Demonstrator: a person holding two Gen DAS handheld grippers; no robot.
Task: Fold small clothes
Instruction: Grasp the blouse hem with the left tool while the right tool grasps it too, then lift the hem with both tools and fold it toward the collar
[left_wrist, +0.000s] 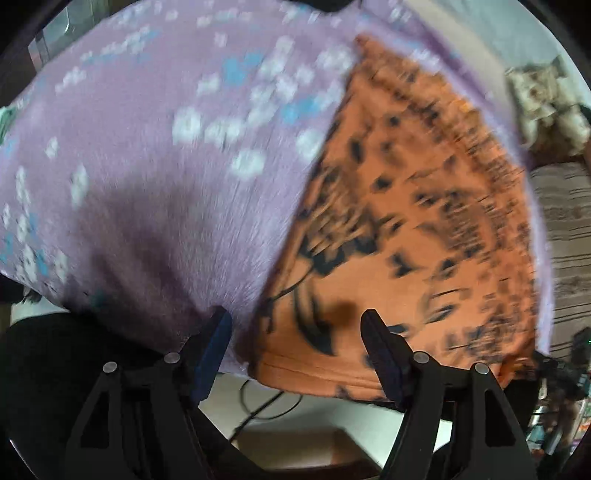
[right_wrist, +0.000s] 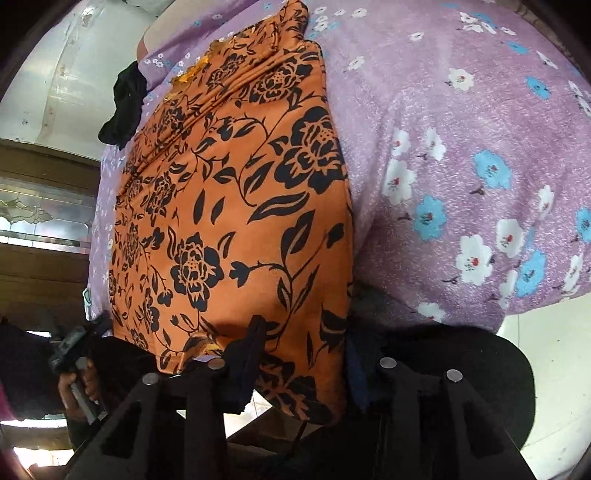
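Note:
An orange garment with black flowers (right_wrist: 236, 206) lies spread on a purple flowered sheet (right_wrist: 461, 147); it also shows, blurred, in the left wrist view (left_wrist: 406, 229). My left gripper (left_wrist: 295, 325) is open over the garment's near left corner, at its edge with the sheet (left_wrist: 147, 147). My right gripper (right_wrist: 303, 328) has its jaws apart at the garment's near right edge; the cloth hem hangs between the fingers (right_wrist: 255, 332). The right finger is mostly hidden behind the cloth.
A black cloth (right_wrist: 123, 107) lies at the far left of the sheet. The other hand-held gripper (right_wrist: 74, 350) shows at lower left in the right wrist view. A patterned pillow (left_wrist: 543, 99) and a striped cover (left_wrist: 569, 229) lie to the right. Cables (left_wrist: 266, 402) lie on the white floor below.

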